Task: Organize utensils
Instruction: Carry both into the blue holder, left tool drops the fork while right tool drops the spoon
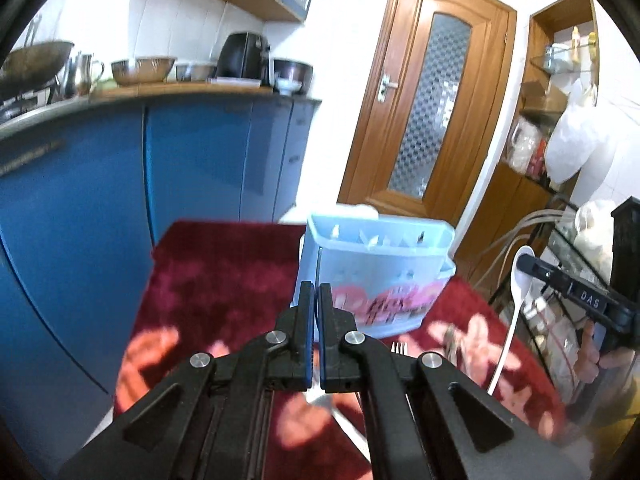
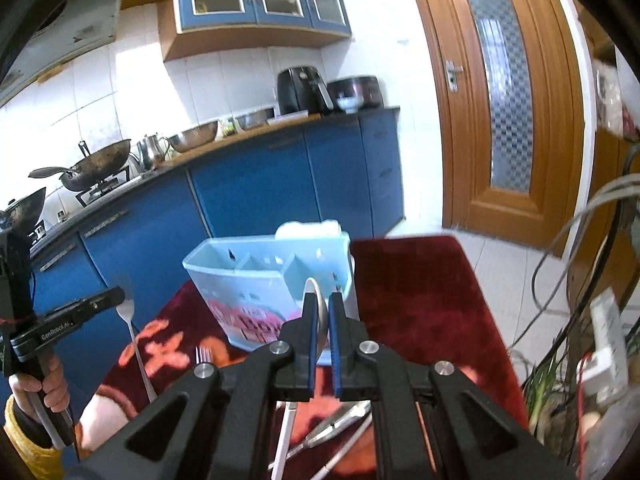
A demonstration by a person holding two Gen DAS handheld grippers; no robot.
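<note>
A light blue plastic utensil holder [image 1: 376, 268] with several compartments stands on a red floral cloth [image 1: 224, 280]; it also shows in the right wrist view [image 2: 260, 284]. My left gripper [image 1: 316, 292] is shut on a metal fork, whose tines and handle show in the right wrist view [image 2: 128, 312]. My right gripper [image 2: 320, 300] is shut on a white spoon [image 1: 520, 280], its bowl held up just in front of the holder's right compartment. Another fork [image 1: 399, 347] and other utensils [image 2: 340, 428] lie on the cloth near me.
Blue kitchen cabinets [image 1: 120, 200] with bowls, a wok and an air fryer [image 2: 300, 90] on the counter stand to the left. A wooden door [image 1: 432, 92] is behind. Shelves, bags and wires [image 1: 560, 240] crowd the right side.
</note>
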